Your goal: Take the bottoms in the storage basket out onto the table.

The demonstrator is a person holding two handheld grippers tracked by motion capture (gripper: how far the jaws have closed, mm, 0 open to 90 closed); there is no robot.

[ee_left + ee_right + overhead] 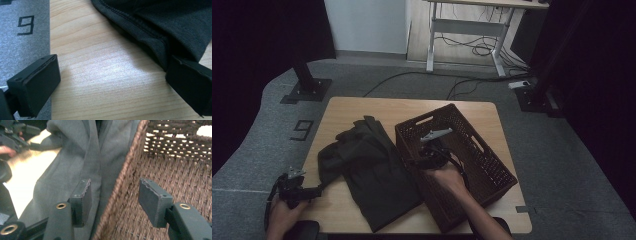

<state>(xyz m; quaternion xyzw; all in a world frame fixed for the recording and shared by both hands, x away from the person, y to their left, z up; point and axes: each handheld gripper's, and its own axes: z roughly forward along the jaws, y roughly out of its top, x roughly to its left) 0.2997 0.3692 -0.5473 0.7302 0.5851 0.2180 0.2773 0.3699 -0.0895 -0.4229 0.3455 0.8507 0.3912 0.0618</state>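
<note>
A dark grey garment [367, 170] lies crumpled on the wooden table [362, 107], left of a brown woven basket [492, 170]. My right gripper [419, 161] is open and straddles the basket's left rim. In the right gripper view [116, 186] one jaw hangs over the garment [82, 150] and the other stands inside the basket [175, 175], with a gap on each side of the rim. My left gripper [319, 190] is open at the table's front left edge. Its jaws [112, 85] stand wide over bare wood [100, 75], one of them beside the garment's hem [162, 25].
The basket holds nothing that I can see. A floor marker "9" [302, 130] lies left of the table. A black stand base [307, 90] sits at the back left, another [537, 97] at the back right. Cables [452, 85] cross the floor below a white desk frame [467, 30].
</note>
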